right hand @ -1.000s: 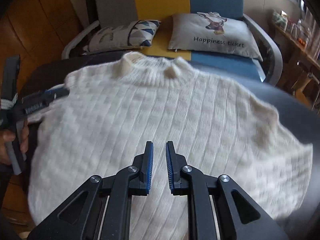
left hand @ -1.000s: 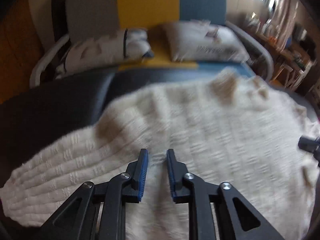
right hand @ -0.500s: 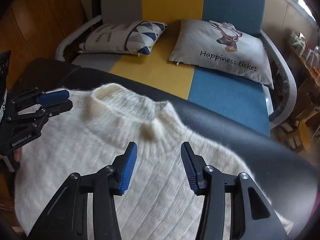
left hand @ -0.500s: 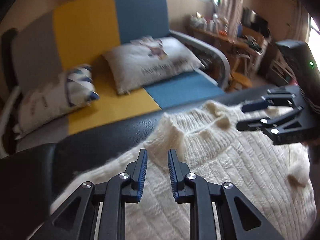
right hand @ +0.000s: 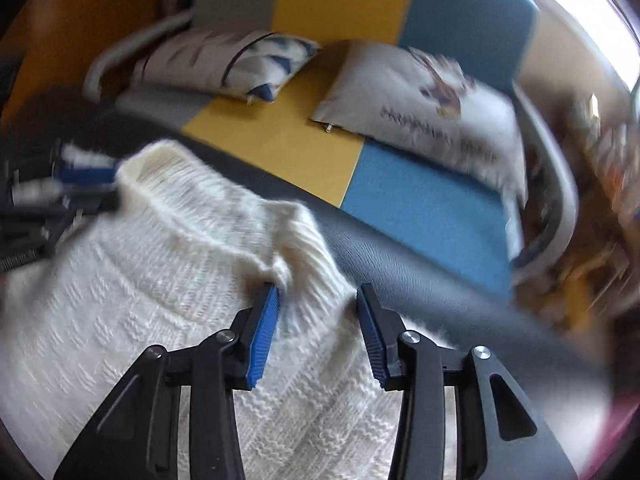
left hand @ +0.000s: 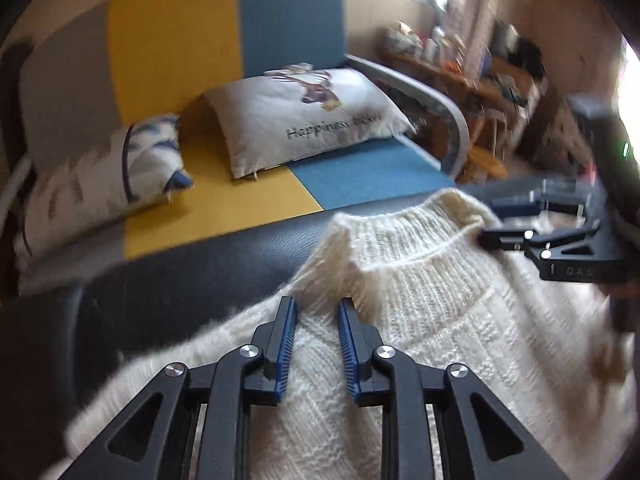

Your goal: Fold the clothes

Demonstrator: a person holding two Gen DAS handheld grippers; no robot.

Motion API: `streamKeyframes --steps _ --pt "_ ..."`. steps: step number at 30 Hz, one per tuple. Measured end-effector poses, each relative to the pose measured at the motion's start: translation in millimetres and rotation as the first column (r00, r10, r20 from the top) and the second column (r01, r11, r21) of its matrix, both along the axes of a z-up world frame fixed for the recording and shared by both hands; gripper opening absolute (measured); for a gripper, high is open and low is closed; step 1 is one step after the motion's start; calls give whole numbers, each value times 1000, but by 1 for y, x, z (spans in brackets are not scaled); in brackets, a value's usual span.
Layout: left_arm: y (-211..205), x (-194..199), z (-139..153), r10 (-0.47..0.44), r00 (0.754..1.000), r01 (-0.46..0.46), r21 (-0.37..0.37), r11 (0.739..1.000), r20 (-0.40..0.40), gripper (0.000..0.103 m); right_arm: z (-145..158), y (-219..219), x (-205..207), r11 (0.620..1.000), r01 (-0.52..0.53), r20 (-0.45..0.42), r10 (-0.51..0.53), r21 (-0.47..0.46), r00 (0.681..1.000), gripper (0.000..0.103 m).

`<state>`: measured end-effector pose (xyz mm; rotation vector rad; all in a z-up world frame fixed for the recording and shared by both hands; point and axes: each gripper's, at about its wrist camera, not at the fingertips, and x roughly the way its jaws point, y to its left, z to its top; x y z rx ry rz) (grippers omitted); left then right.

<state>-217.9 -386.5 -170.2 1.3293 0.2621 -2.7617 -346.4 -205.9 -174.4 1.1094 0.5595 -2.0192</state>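
A cream knit sweater (left hand: 448,320) lies flat on a black leather surface (left hand: 180,292), collar away from me; it also shows in the right wrist view (right hand: 160,288). My left gripper (left hand: 316,308) is open, its jaws a small gap apart, just over the left shoulder beside the ribbed collar (left hand: 400,236). My right gripper (right hand: 318,296) is open wide over the right end of the collar (right hand: 224,220) and the shoulder. Each gripper shows in the other's view: the right (left hand: 552,224) at the collar's right end, the left (right hand: 60,196) blurred at its left end.
Behind the black surface stands a sofa (left hand: 224,40) in grey, yellow and blue with two cushions (left hand: 308,112), (right hand: 236,64). A cluttered wooden shelf (left hand: 472,68) stands at the far right. The black surface (right hand: 460,300) extends to the right of the sweater.
Both grippers have moved from over the sweater's body up to the collar, left to the left shoulder, right to the right. The right gripper has opened wide; the left has opened slightly.
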Motion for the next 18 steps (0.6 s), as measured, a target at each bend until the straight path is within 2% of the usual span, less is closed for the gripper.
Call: streamKeyframes --steps 1,2,5,9,11,12,13,16,18 --pt "-2 1 1 9 1000 -9 12 1000 -4 21 -1 8 -5 998 30 30 -29 -46 999 44" --pt "-4 3 2 18 1000 -17 24 1000 -7 20 1 8 -5 998 34 36 -33 -52 999 44" --pt "-1 16 9 45 998 -45 9 999 -34 20 8 3 2 999 17 25 -16 -27 1000 45" --pt "10 44 22 81 993 -83 -21 996 -88 20 29 9 13 999 -20 -38 19 -41 999 45" --pt "18 65 27 100 988 -102 -12 995 -121 20 33 14 18 996 -60 -8 60 -66 998 45" --pt "22 75 27 108 986 -110 -8 994 -131 20 28 15 20 997 -73 -13 72 -33 997 45" --pt "26 83 25 120 984 -123 -16 992 -129 20 21 16 22 996 -82 -27 82 19 996 45" --pt "28 94 13 154 985 -155 -15 988 -81 20 2 25 18 997 -61 -12 61 49 998 44" --pt "9 94 5 202 979 -200 52 978 -35 20 1 31 13 999 -17 10 16 36 1000 44"
